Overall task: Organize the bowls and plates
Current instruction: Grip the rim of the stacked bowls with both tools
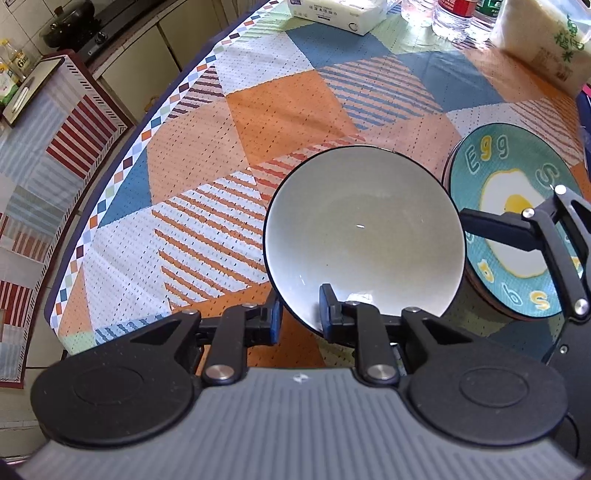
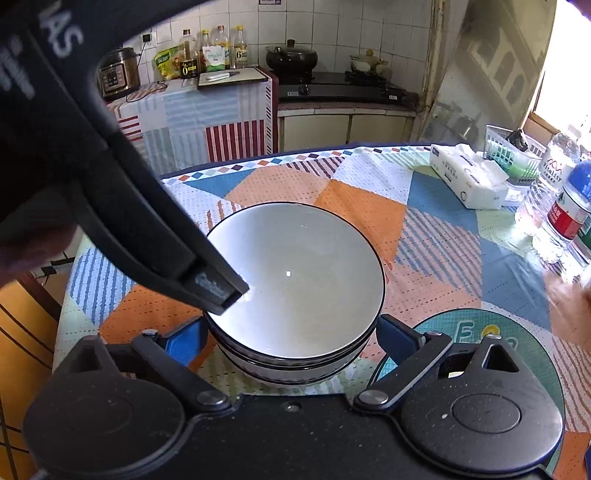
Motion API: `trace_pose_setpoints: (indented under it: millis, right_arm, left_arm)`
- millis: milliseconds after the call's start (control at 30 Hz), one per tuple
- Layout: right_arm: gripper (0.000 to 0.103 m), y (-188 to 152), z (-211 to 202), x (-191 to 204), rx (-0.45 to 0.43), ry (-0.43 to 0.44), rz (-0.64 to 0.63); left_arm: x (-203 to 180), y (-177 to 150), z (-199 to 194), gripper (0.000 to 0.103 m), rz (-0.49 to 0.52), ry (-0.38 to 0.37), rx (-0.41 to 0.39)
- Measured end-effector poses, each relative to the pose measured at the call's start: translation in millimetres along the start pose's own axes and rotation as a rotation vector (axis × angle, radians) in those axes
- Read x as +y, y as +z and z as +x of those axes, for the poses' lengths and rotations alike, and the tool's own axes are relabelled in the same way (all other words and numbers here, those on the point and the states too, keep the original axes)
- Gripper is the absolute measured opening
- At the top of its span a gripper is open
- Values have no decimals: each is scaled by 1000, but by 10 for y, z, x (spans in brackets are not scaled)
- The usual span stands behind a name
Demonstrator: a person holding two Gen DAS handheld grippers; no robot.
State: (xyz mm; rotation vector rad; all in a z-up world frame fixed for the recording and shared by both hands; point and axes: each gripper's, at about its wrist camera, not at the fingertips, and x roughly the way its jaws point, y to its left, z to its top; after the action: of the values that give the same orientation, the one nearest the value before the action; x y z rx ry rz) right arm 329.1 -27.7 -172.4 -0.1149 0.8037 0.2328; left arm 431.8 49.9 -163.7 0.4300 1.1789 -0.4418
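The left gripper (image 1: 301, 314) pinches the near rim of the top white bowl (image 2: 295, 273) in a stack, beside the teal plate (image 1: 517, 221) lettered "Egg" near the table's near edge, while the right gripper (image 2: 291, 338) stands spread around the stack. The patchwork tablecloth (image 1: 288, 110) covers the table. Farther off lie a tissue pack (image 2: 469, 181) and a "Vitality" water bottle (image 2: 550, 184), with a stove (image 2: 343, 90) against the tiled wall.

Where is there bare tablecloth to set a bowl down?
Bare cloth runs left of the bowl to the table's edge, and beyond it up to the tissue pack. Crowded: the egg plate on its right, bottles at the far corner.
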Motion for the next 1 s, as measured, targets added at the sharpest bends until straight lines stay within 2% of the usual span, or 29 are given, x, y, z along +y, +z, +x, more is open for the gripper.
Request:
trace_pose_setpoints:
  millis: [167,233,300,400,467,533,667,767,900,1000]
  right_arm:
    - [98,-48,-99,6,-9,-17,54]
    - [98,-110,-191,-28,-23,0,111]
    - [98,-188,-276,-59,-35,21,183]
    - [98,-348,-366,-67,-57,65,280]
    - [98,-467,-368,-82,-60,114,351]
    - [98,-566,-317,-64,-42,130,389]
    - [98,-675,-169,23,-33,102,397]
    - [98,-716,-15,77,-64,81,410]
    - [98,-753,186,203,-115,25,420]
    - [98,-752,260,338,-162,-9,369]
  left_arm:
    - [147,-90,-108,24,-88,-85,-39]
    - [237,-147,-193,34,-139,-122,-67]
    - [332,-210,-287,39,-185,-146,-105]
    - [502,-277,-370,52,-246,-139,-160]
    - [633,-291,-372,52,-278,-145,-179]
    - [743,-284,-346,53,-307,-171,-179]
    - [882,-262,-216,55,-360,-252,-158]
    - [888,-221,-32,57,-365,-333,-109]
    - [862,-143,206,58,-343,-347,-71]
    - [883,-109,378,58,-363,-411,-44]
